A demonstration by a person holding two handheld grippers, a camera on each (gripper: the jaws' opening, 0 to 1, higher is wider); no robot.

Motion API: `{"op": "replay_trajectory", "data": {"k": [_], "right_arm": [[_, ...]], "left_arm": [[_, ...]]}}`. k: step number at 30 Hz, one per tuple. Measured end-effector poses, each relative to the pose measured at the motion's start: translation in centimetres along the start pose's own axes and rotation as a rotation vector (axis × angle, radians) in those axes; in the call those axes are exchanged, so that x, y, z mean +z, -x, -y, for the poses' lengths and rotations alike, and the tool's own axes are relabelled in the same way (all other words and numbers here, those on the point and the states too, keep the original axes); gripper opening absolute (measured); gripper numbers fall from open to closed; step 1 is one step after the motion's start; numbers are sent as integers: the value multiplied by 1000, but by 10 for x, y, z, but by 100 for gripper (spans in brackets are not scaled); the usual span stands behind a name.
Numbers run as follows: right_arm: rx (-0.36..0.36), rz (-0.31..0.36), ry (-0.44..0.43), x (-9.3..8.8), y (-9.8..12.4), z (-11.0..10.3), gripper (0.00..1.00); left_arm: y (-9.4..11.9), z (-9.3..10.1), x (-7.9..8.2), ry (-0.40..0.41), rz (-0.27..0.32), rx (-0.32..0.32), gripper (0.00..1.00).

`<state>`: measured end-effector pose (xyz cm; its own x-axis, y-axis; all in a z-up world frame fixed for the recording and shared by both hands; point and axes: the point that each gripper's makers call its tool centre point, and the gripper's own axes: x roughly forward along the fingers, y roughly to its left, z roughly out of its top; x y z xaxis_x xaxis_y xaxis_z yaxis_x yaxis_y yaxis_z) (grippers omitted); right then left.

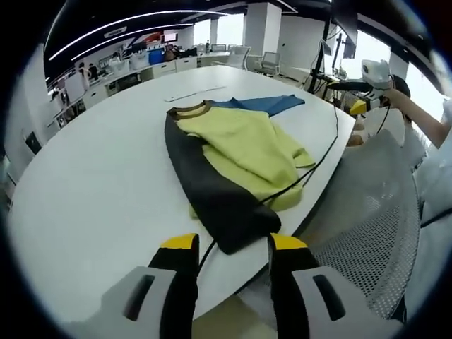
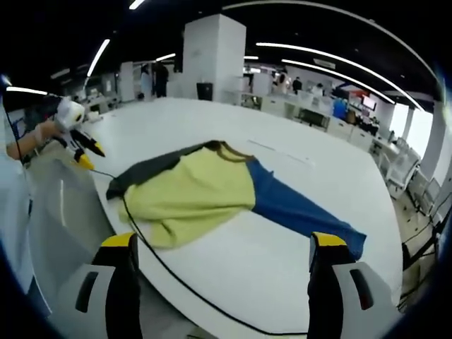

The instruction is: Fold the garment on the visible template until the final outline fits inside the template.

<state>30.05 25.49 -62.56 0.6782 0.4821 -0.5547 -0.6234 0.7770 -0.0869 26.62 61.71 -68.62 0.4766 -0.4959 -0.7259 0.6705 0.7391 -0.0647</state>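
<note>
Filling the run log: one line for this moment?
left gripper: open, empty | right gripper: open, empty | shirt: partly folded on table, blue sleeve spread | cable: over table edge

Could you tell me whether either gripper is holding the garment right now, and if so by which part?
Nothing is held. The left gripper and right gripper are both open, short of the garment lying on the table.

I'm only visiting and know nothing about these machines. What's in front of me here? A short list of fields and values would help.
surface: white table
garment: yellow, black and blue shirt, partly folded, blue sleeve spread out
cable: black cable crossing the table edge by the shirt
left gripper: open, holding nothing
right gripper: open, holding nothing
seat: mesh chair beside the table
</note>
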Motion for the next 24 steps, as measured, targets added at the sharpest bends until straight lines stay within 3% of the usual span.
{"op": "replay_trajectory", "data": {"k": [9,24], "right_arm": [[22,13,1,2,-2,-8,100],[41,10,-3,-2,-5,-12,98]], "left_arm": [[-2,2,-4,13,-6,1,36],[11,5,-7,17,3,32,38]]}}
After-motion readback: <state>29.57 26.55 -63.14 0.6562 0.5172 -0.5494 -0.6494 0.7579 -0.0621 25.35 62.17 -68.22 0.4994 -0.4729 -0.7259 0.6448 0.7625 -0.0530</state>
